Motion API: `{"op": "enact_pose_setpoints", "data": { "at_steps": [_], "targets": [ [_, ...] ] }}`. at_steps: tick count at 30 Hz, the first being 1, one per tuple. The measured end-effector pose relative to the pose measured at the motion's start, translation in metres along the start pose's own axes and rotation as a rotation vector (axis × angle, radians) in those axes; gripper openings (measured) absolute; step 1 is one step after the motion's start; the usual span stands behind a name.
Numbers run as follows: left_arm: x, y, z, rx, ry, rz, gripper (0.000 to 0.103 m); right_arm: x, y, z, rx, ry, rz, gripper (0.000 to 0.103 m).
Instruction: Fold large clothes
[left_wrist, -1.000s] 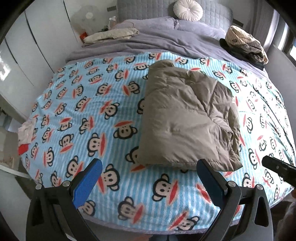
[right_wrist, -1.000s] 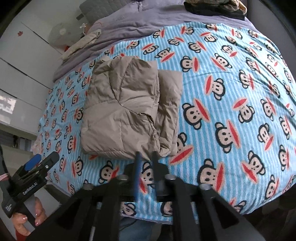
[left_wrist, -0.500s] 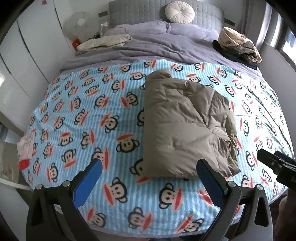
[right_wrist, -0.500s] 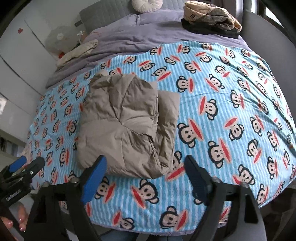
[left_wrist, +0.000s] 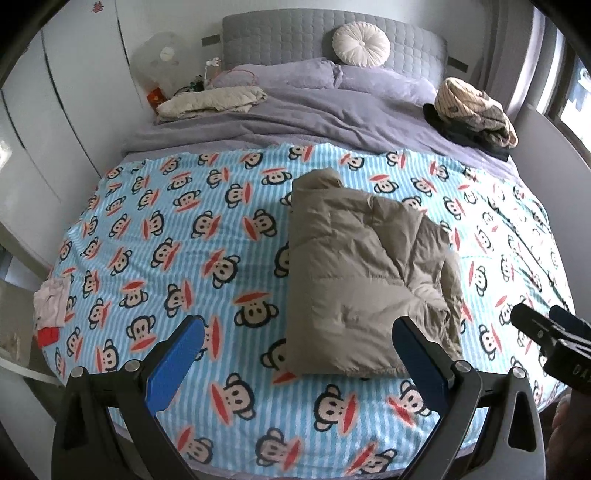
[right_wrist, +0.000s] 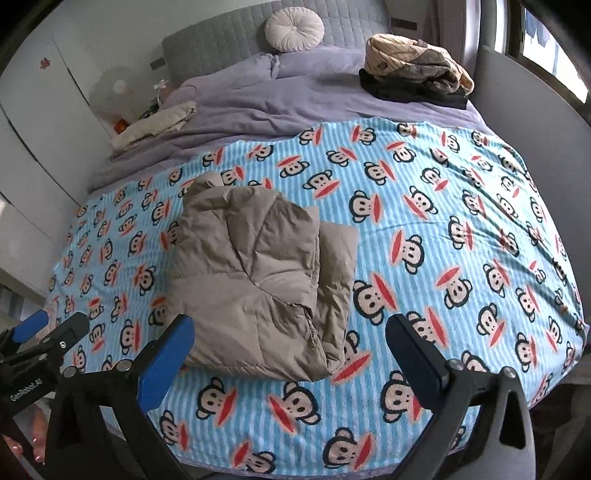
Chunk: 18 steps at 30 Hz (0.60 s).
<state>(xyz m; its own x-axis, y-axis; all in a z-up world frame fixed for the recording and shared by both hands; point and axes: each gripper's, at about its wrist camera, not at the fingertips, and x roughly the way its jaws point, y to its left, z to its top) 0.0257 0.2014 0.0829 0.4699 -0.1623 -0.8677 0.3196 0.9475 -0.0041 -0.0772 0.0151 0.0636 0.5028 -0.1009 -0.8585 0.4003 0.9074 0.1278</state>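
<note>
The tan puffer jacket (left_wrist: 365, 280) lies folded on the monkey-print blanket (left_wrist: 177, 258), its long axis running from the foot edge toward the grey headboard (left_wrist: 280, 40). Left claw (left_wrist: 295, 354) and right claw (right_wrist: 290, 350) both gape wide, holding nothing. Risk: puffy filling may spring the loose right-hand layers open.

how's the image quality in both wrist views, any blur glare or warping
Left wrist view: strong fisheye bowing of the bed, dark vignette corners, beige jacket sharp, window blown out at the right edge. Right wrist view: same warping, jacket crisp, window glare top right.
</note>
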Motion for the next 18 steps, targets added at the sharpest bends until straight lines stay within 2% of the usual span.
{"op": "enact_pose_setpoints", "data": {
  "at_steps": [18],
  "targets": [
    [-0.0081,0.0014,0.0008,0.002,-0.019,0.019,0.102,-0.0078,0.007,0.0019,-0.005,-0.004,-0.006,0.103]
  ]
}}
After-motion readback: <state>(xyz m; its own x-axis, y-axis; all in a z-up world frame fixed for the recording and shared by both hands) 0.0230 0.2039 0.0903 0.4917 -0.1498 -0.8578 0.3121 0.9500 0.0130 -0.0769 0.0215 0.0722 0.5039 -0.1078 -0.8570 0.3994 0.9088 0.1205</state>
